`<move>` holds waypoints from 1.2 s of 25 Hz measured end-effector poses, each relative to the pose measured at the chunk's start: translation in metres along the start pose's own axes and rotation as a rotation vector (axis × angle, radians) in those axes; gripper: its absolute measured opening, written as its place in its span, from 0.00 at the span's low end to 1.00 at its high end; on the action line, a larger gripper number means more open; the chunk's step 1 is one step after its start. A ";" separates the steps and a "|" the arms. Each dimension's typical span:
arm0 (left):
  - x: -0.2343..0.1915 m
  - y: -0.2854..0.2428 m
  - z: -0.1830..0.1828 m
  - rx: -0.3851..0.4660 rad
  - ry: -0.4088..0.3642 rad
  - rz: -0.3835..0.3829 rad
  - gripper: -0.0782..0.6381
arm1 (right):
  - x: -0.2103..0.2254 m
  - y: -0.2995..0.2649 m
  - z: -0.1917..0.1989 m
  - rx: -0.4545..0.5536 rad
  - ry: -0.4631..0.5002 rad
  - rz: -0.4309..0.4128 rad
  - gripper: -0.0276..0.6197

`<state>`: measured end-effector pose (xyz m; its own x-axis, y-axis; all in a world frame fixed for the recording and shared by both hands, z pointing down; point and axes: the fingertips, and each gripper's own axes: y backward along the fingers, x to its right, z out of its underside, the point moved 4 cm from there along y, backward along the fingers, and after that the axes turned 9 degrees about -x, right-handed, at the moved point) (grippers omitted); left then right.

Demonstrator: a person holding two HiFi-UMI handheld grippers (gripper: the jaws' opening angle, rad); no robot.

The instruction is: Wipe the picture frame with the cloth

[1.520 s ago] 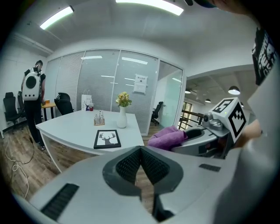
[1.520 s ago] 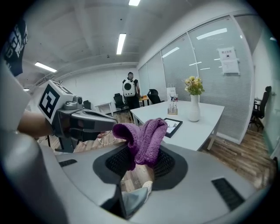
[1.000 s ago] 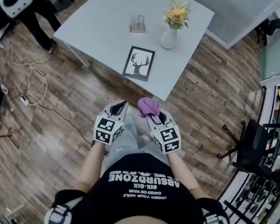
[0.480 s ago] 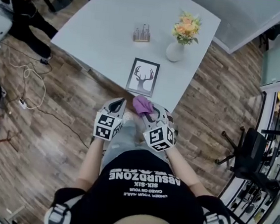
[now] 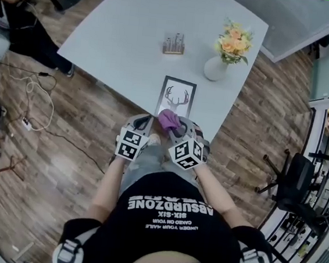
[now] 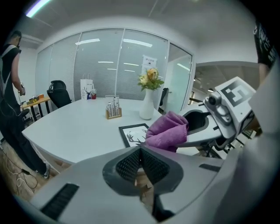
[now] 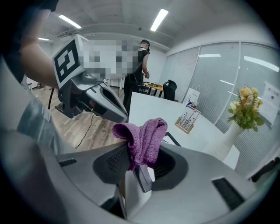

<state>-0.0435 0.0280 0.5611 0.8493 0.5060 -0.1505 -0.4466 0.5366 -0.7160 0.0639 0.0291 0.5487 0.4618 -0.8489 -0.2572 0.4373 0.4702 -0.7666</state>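
A person standing at the near edge of a pale counter (image 5: 116,35) is holding a two-jaw claw in each hand, seen from above. The right claw (image 5: 175,128) is pinching a bunched purple cloth (image 5: 168,119) between its jaws, with the cloth standing up out of them in a soft fold. The left claw (image 5: 143,122) is carrying nothing, its jaws pressed together, and is hovering just beside the right one. Both are hanging at the near end of the picture frame (image 5: 177,96), which is lying flat by the counter's edge and showing a black deer silhouette on white. Farther back, a white vase (image 5: 215,69) of orange flowers (image 5: 235,41) and a small wooden holder (image 5: 173,44) are standing. The cloth appears raised and not touching the frame, so the wiping seems not yet begun. The cloth is in hand, and the whole wipe is left to do.
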 end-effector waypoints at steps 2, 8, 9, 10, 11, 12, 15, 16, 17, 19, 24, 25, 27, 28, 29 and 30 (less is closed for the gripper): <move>-0.005 -0.012 0.003 -0.026 -0.014 0.021 0.13 | 0.001 -0.012 0.001 -0.019 -0.006 -0.014 0.24; -0.014 -0.036 0.010 -0.092 -0.043 0.063 0.13 | 0.002 -0.037 0.006 -0.074 -0.014 -0.042 0.24; -0.015 -0.039 0.011 -0.100 -0.045 0.066 0.13 | 0.003 -0.040 0.006 -0.082 -0.013 -0.047 0.24; -0.016 -0.042 0.012 -0.108 -0.047 0.069 0.13 | 0.003 -0.043 0.006 -0.090 -0.011 -0.053 0.24; -0.017 -0.044 0.012 -0.114 -0.050 0.072 0.13 | 0.004 -0.046 0.007 -0.098 -0.006 -0.059 0.24; -0.018 -0.047 0.012 -0.119 -0.052 0.076 0.13 | 0.005 -0.049 0.007 -0.106 -0.001 -0.064 0.25; -0.023 -0.053 0.013 -0.137 -0.051 0.090 0.13 | 0.005 -0.056 0.008 -0.124 0.007 -0.079 0.25; -0.024 -0.055 0.014 -0.146 -0.050 0.093 0.13 | 0.004 -0.057 0.008 -0.127 0.004 -0.084 0.24; -0.025 -0.057 0.015 -0.154 -0.050 0.097 0.13 | 0.003 -0.058 0.008 -0.130 0.001 -0.088 0.24; -0.025 -0.060 0.016 -0.164 -0.051 0.106 0.13 | 0.004 -0.061 0.009 -0.136 -0.002 -0.098 0.24; -0.030 -0.070 0.016 -0.181 -0.050 0.122 0.13 | 0.015 -0.072 0.008 -0.153 -0.036 -0.108 0.25; -0.031 -0.072 0.016 -0.183 -0.048 0.123 0.13 | 0.017 -0.074 0.008 -0.156 -0.046 -0.104 0.25; -0.033 -0.074 0.015 -0.183 -0.047 0.126 0.13 | 0.021 -0.078 0.007 -0.164 -0.059 -0.097 0.24; -0.033 -0.074 0.015 -0.183 -0.048 0.128 0.13 | 0.022 -0.080 0.007 -0.166 -0.063 -0.095 0.25; -0.033 -0.075 0.014 -0.183 -0.051 0.130 0.13 | 0.024 -0.081 0.007 -0.166 -0.066 -0.096 0.25; -0.033 -0.076 0.013 -0.182 -0.054 0.132 0.13 | 0.025 -0.083 0.006 -0.166 -0.068 -0.097 0.25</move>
<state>-0.0409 -0.0207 0.6298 0.7680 0.6022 -0.2179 -0.4906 0.3346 -0.8046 0.0439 -0.0302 0.6094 0.4772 -0.8673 -0.1415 0.3515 0.3360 -0.8738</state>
